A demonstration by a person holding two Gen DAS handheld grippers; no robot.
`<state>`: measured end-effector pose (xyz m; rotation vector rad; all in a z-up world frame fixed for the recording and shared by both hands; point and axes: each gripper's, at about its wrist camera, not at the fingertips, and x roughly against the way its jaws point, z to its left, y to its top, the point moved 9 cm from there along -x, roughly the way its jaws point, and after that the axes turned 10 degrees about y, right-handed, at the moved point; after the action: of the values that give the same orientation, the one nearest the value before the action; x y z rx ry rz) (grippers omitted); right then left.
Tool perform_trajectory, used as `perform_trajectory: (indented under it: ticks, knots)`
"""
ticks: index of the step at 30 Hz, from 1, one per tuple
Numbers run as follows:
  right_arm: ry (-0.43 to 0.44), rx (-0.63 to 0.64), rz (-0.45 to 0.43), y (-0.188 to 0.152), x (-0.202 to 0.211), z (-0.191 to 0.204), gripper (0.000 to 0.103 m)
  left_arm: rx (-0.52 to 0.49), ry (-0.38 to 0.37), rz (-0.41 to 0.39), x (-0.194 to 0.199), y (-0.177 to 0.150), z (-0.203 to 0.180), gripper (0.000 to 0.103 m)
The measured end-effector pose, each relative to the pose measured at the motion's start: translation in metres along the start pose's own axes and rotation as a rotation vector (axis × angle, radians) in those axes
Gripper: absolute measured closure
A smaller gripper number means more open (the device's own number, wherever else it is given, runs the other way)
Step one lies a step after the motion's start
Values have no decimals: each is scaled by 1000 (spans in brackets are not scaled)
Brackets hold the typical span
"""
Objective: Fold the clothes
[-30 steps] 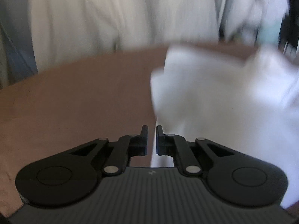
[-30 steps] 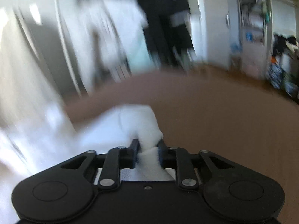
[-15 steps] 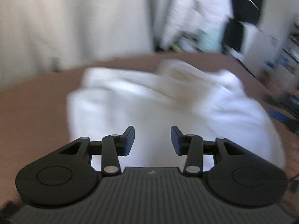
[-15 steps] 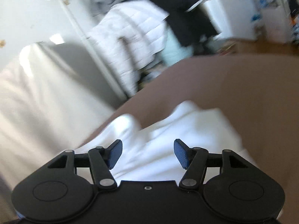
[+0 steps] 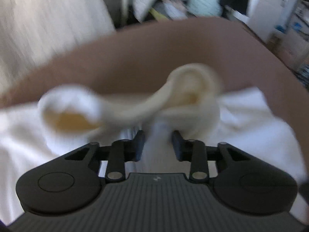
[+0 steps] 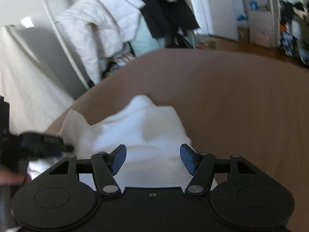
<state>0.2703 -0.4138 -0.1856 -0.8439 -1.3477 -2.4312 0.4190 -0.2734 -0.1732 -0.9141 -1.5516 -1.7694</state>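
Wide bare stretch of flat brown cloth-covered surface ahead and to the right of the crumpled white garment: open passage there. Garment's raised cream folds directly ahead of the left gripper, blocking a low pass; cloth between its closing jaws. Left gripper itself crowding the garment's left edge. Beyond the far edge, hanging white quilted jacket and dark clothes.

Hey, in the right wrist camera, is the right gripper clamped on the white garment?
No. The right gripper stands open above the white garment, its blue pads apart and pinching nothing.
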Motion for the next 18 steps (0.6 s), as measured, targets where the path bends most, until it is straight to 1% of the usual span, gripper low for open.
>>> perform_trajectory:
  ticks: [2,4,6,7,8,9,11,12,14,16,18]
  knots:
    - [-37,-12,4,1,-2,-9,36,0,59,-31,-13,15,2,70]
    - [-66,-13,8,-1,-2,-16,36,-31,70,-34,-16,20,-2,70]
    - [-91,-19,20,-3,-5,-23,36,-68,85,-72,-9,26,1,71]
    - [-99,-24,30,-5,-7,-25,36,-72,92,-89,-7,32,6,71]
    - [-106,-28,39,-6,-9,-27,36,-59,82,-93,-5,37,12,71]
    - [-115,-36,44,-7,-10,-30,36,-36,48,-85,-3,42,18,72]
    - [-121,-54,46,-7,-10,-33,36,5,-47,-65,5,47,25,71]
    - [-118,-65,43,-7,-10,-35,36,5,-75,-66,10,48,26,70]
    - [-100,-98,36,-7,-10,-37,36,-18,-122,-82,21,50,27,68]
    - [-84,-122,40,-8,-11,-39,35,-57,-175,-103,33,52,17,66]
    - [-84,-132,50,-10,-13,-41,35,-100,-231,-125,45,54,4,57]
